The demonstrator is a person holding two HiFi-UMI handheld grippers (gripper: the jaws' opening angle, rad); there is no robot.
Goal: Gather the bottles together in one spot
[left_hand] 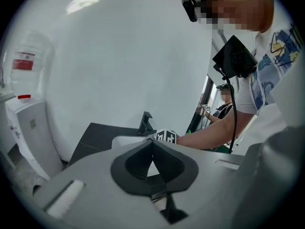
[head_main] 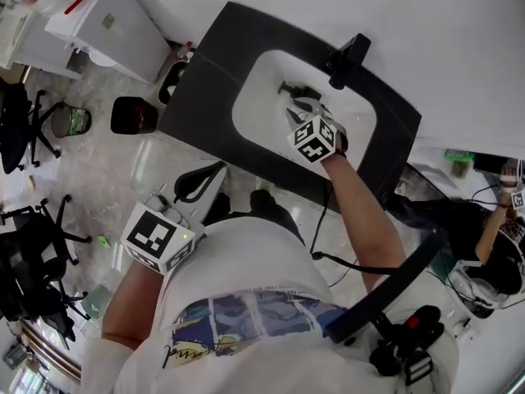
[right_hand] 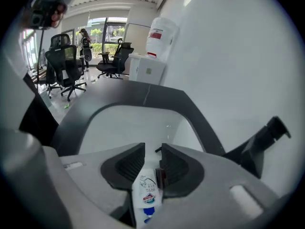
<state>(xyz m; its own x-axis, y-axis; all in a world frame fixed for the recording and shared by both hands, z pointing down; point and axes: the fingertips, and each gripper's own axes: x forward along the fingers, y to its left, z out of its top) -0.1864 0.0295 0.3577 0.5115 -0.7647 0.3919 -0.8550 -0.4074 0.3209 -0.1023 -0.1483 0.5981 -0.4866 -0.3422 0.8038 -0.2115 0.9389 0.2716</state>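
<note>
My right gripper [head_main: 299, 98] hangs over the white sink basin [head_main: 262, 109], which is set in a black counter [head_main: 205, 97]. In the right gripper view a small white bottle [right_hand: 147, 192] with a blue cap and a red-and-blue label sits lodged between the pads of that gripper [right_hand: 152, 149], cap end toward the camera. The bottle is hidden in the head view. My left gripper [head_main: 205, 179] is held low beside the person's body, away from the counter; its tips [left_hand: 152, 144] touch and hold nothing.
A black faucet [head_main: 349, 56] stands at the basin's far rim against a white wall. A white water dispenser [head_main: 107, 15] and a black bin [head_main: 134, 115] are left of the counter. Office chairs [head_main: 25, 121] stand on the floor. Another person [head_main: 500, 220] is at the right.
</note>
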